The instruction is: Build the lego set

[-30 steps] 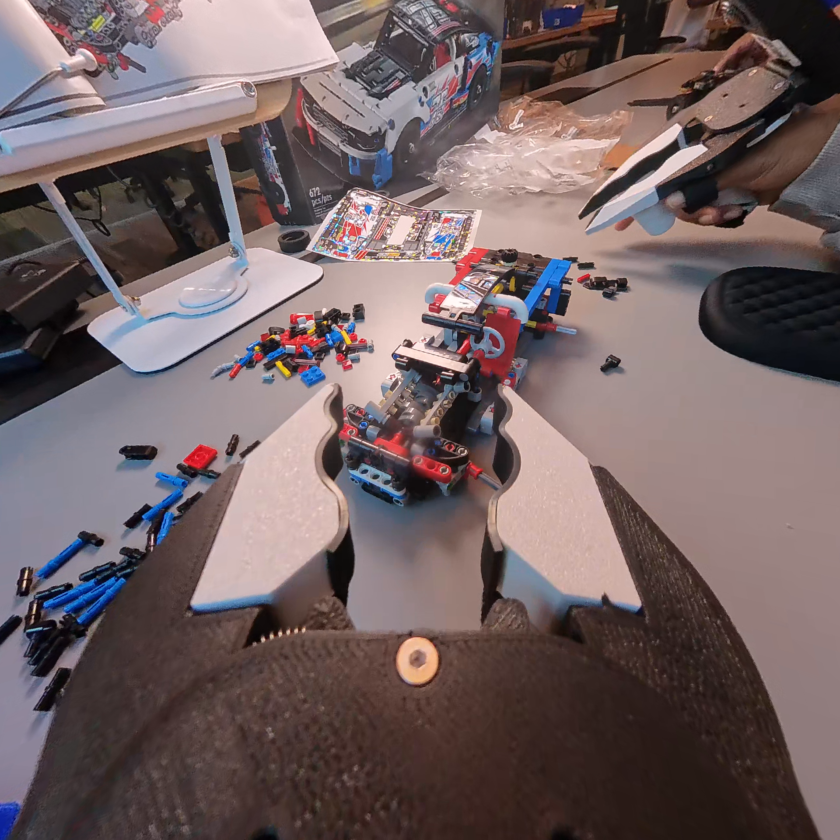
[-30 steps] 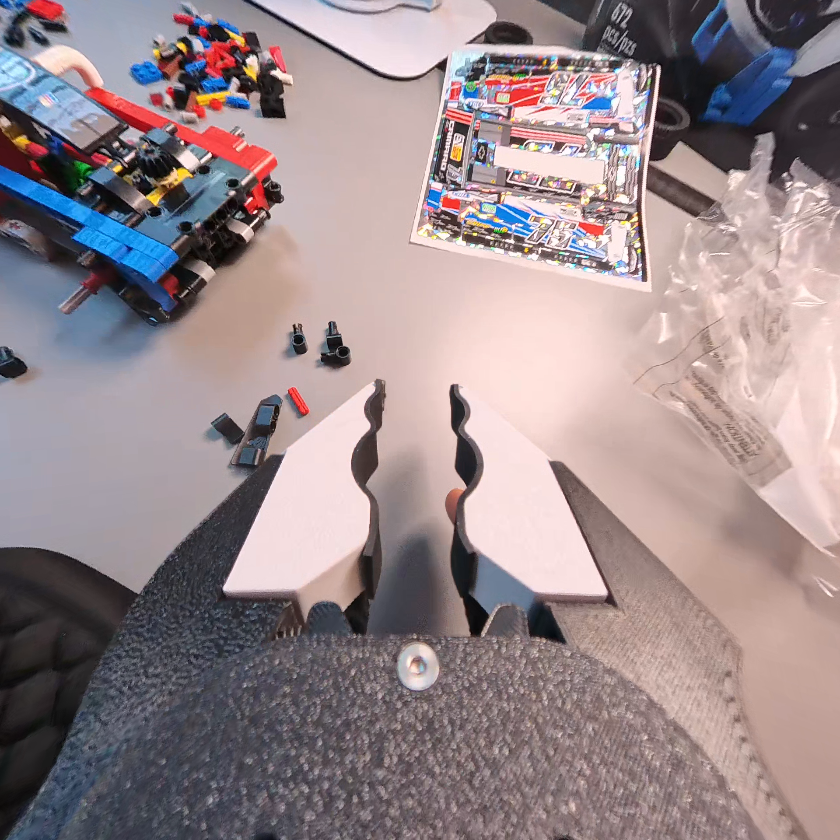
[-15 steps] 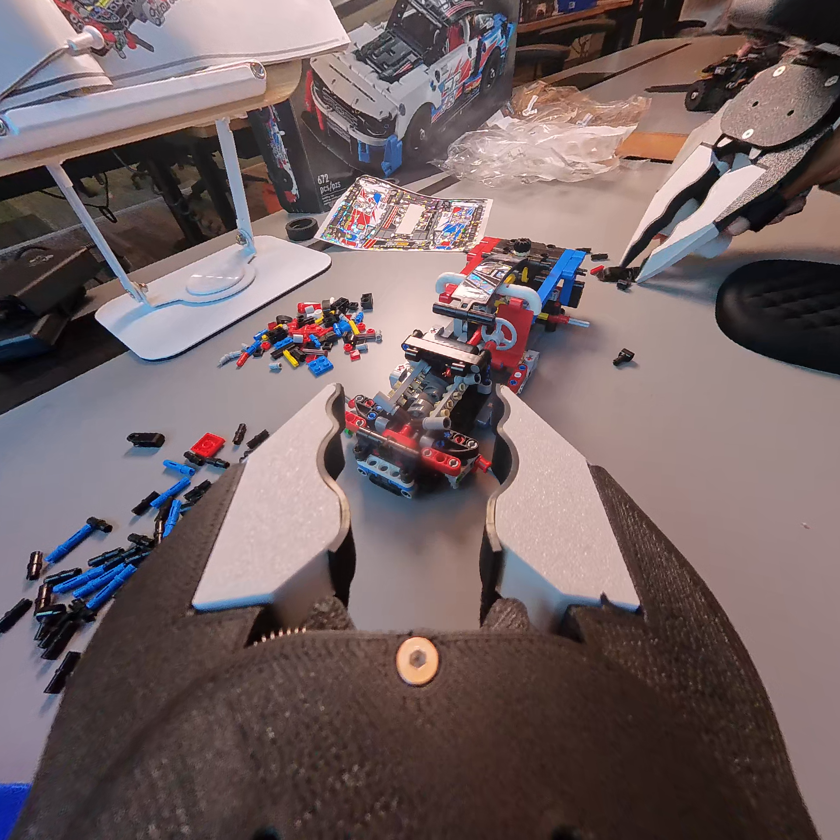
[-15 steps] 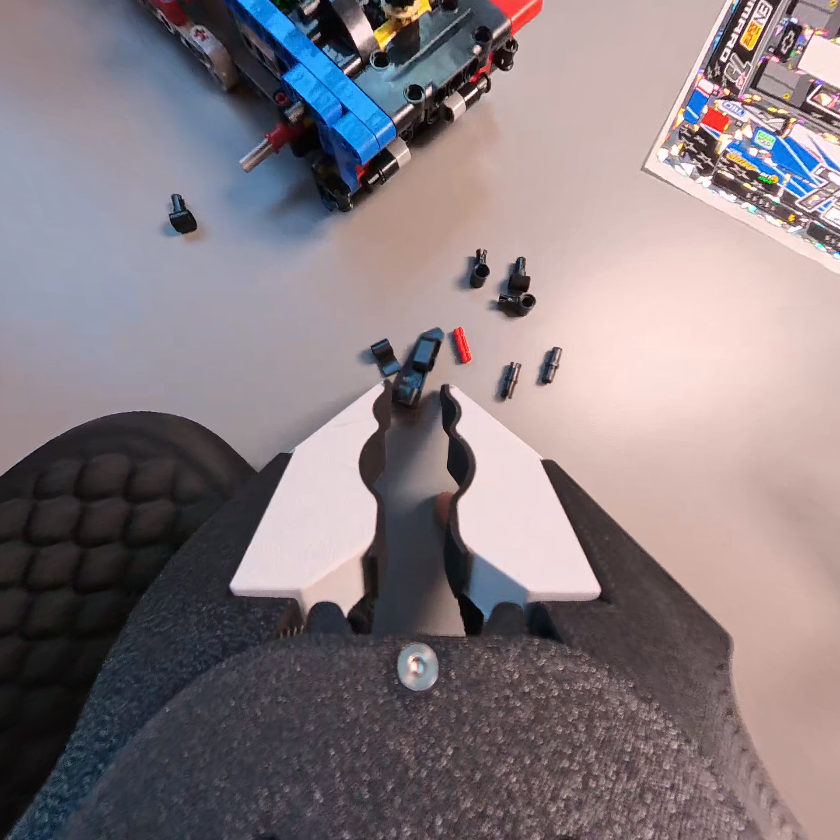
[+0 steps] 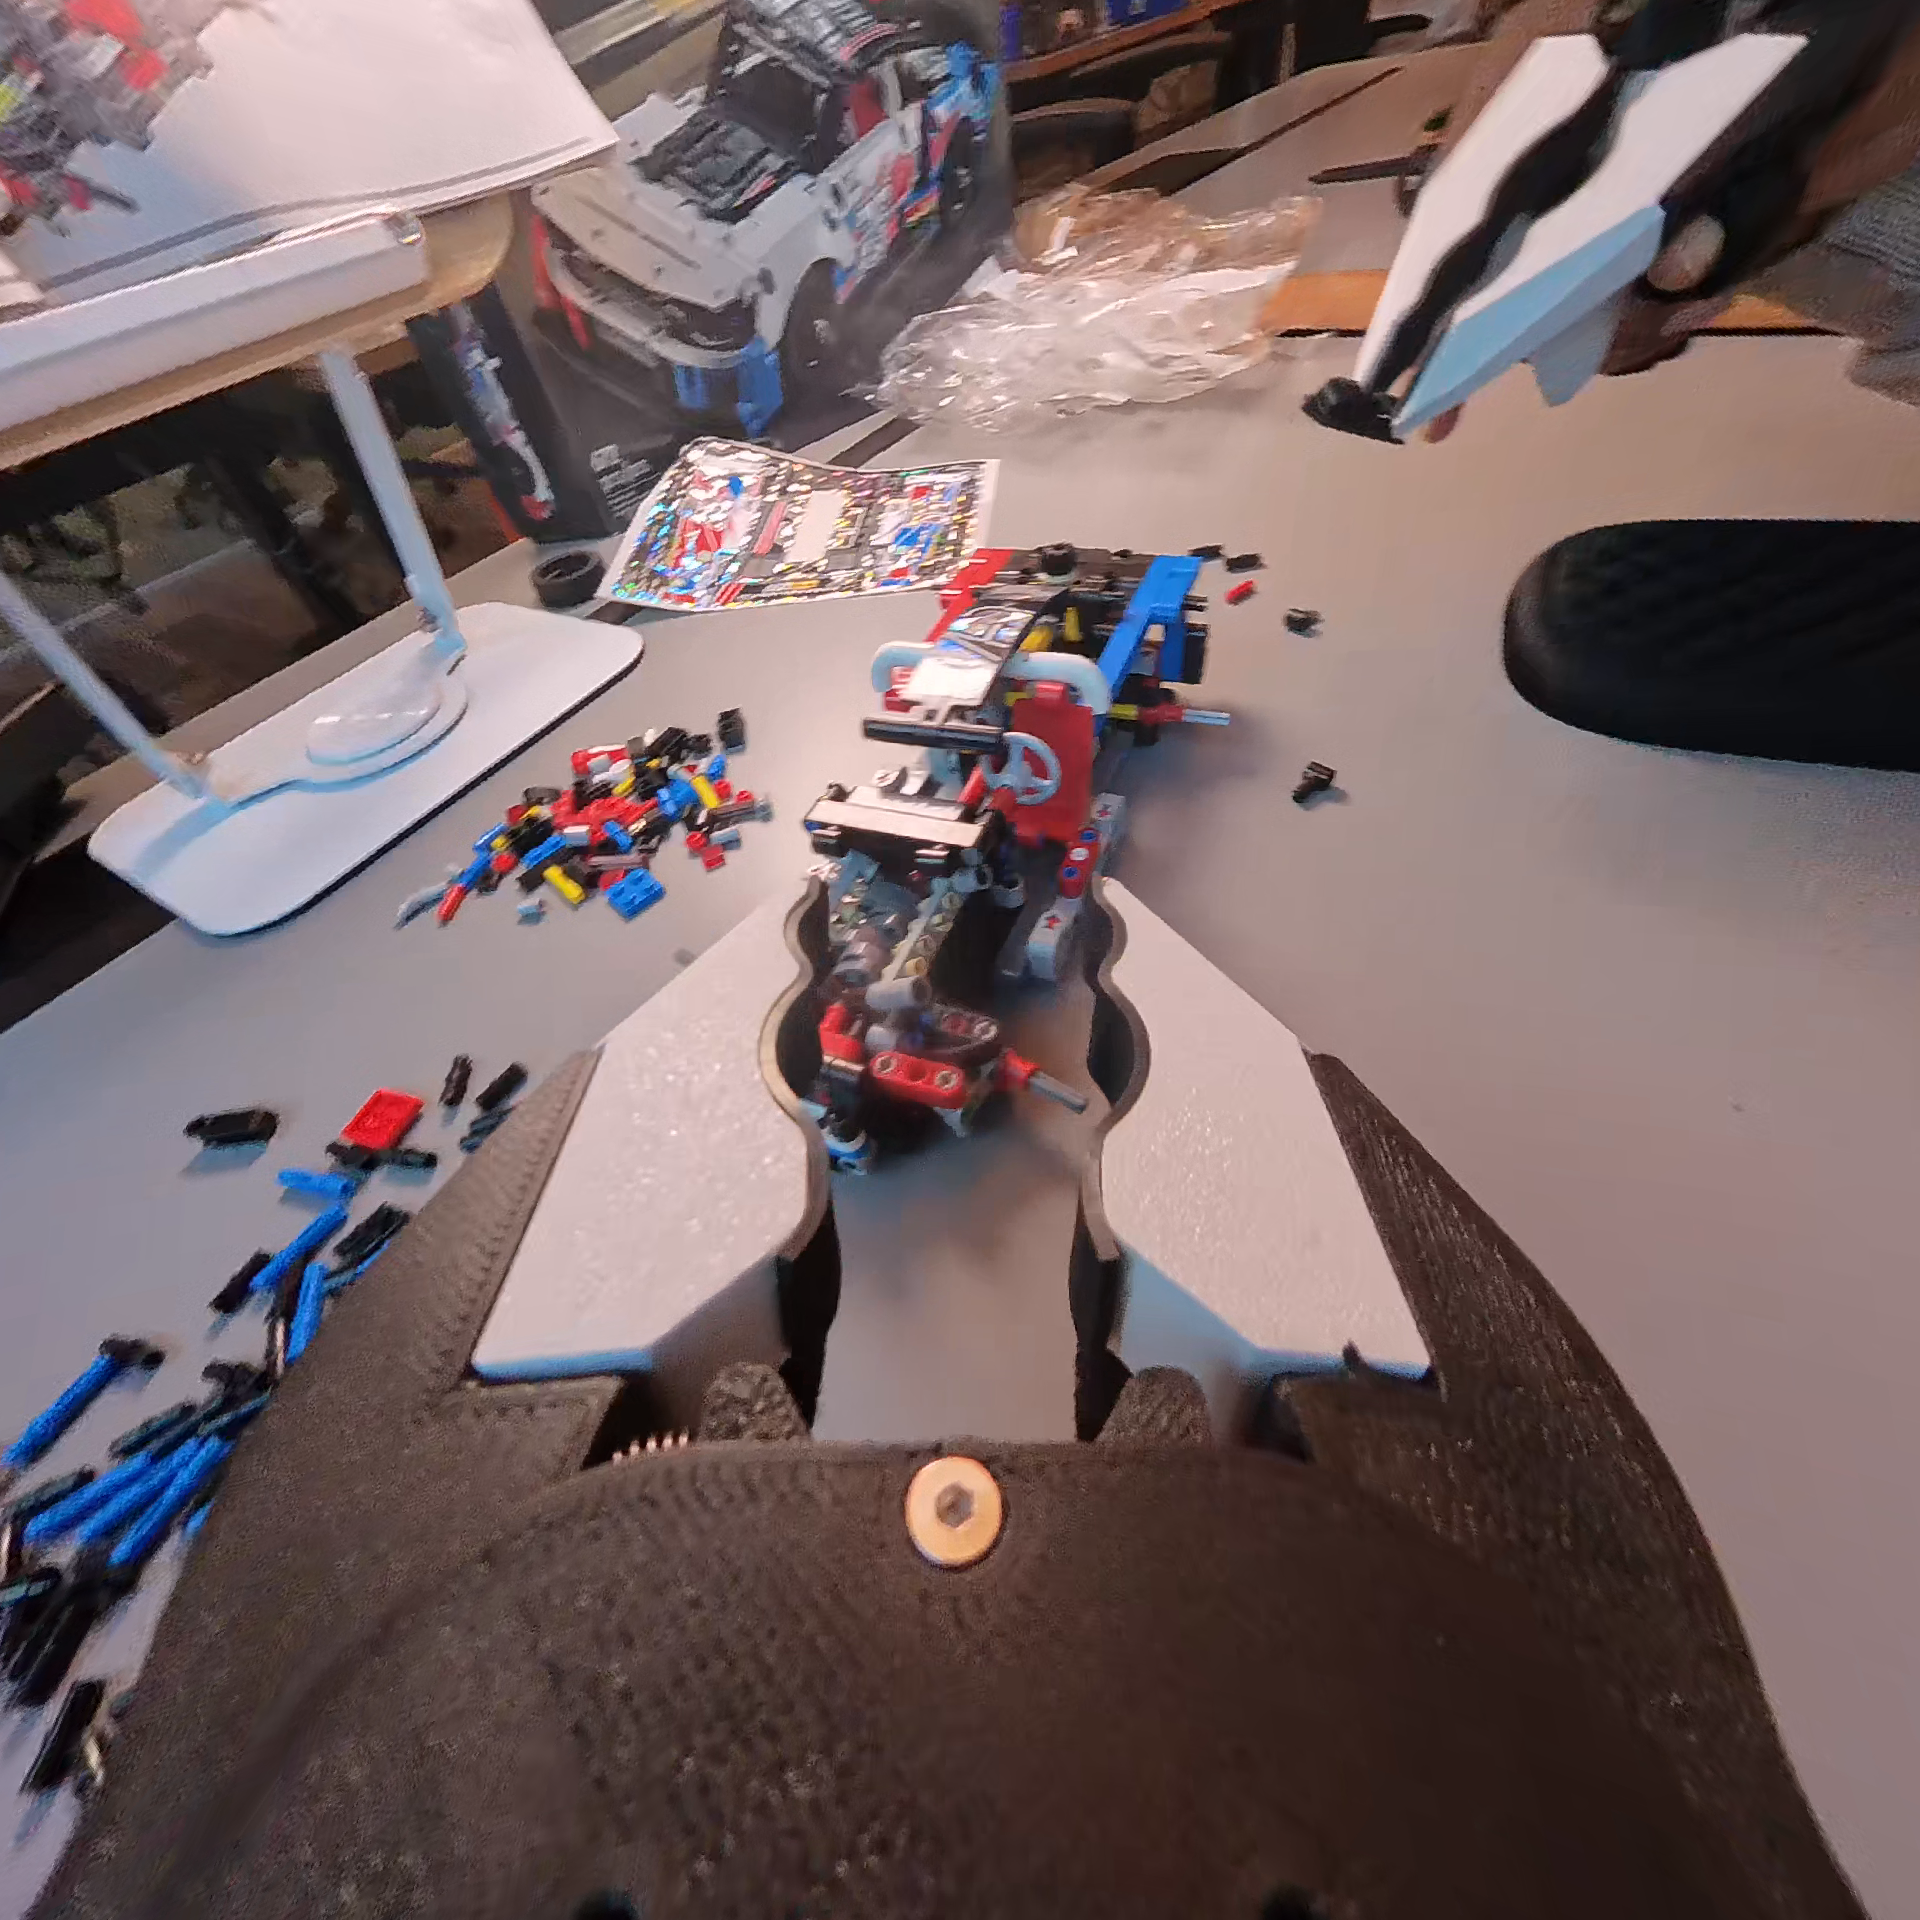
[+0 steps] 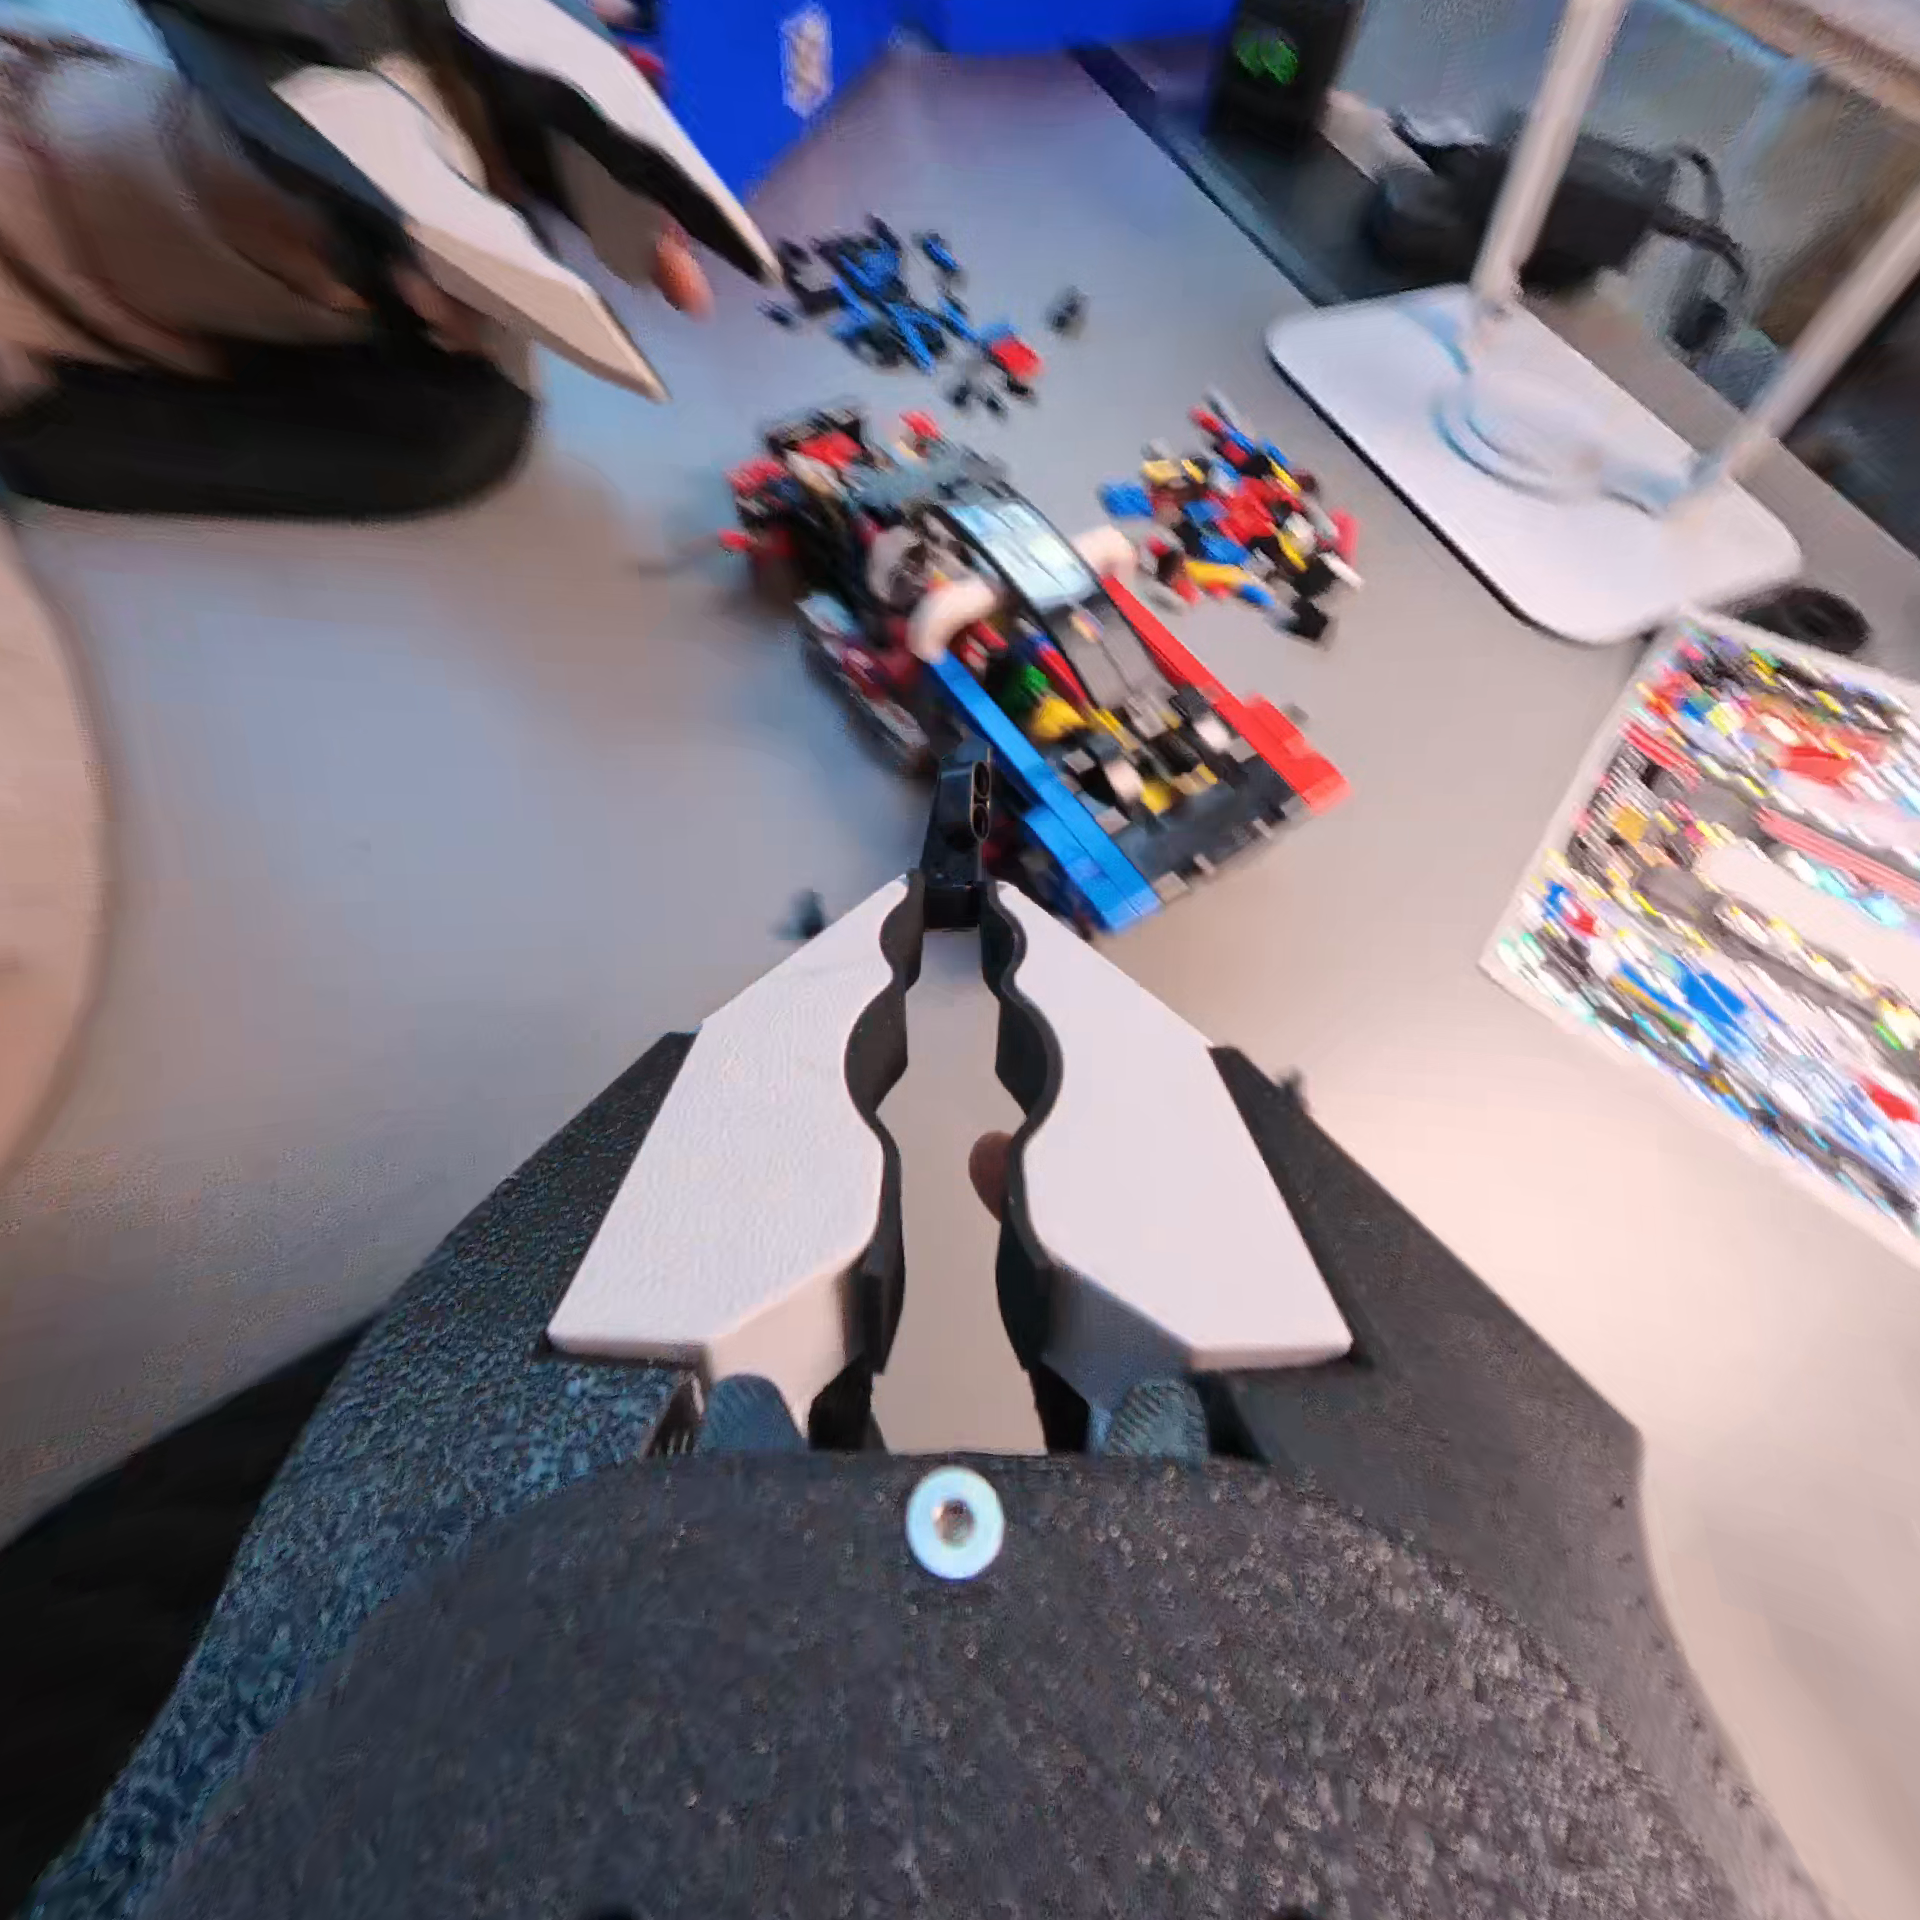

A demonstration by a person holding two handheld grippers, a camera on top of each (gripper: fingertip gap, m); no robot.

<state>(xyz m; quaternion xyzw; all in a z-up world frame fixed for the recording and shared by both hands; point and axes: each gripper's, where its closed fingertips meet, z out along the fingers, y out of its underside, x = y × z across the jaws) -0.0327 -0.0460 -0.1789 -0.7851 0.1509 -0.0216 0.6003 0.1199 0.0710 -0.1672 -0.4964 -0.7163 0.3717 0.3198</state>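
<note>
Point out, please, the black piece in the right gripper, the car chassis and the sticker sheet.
black piece [image 6: 962,821]: right wrist view, its holed end.
car chassis [image 5: 1023,764]: left wrist view, red seat.
sticker sheet [image 5: 805,535]: left wrist view, its middle.

Opposed wrist views, close over table [image 5: 1455,1039], sharing car chassis [image 5: 966,862].

Black textured gripper bodies, white scalloped jaws, silver screws.
</note>
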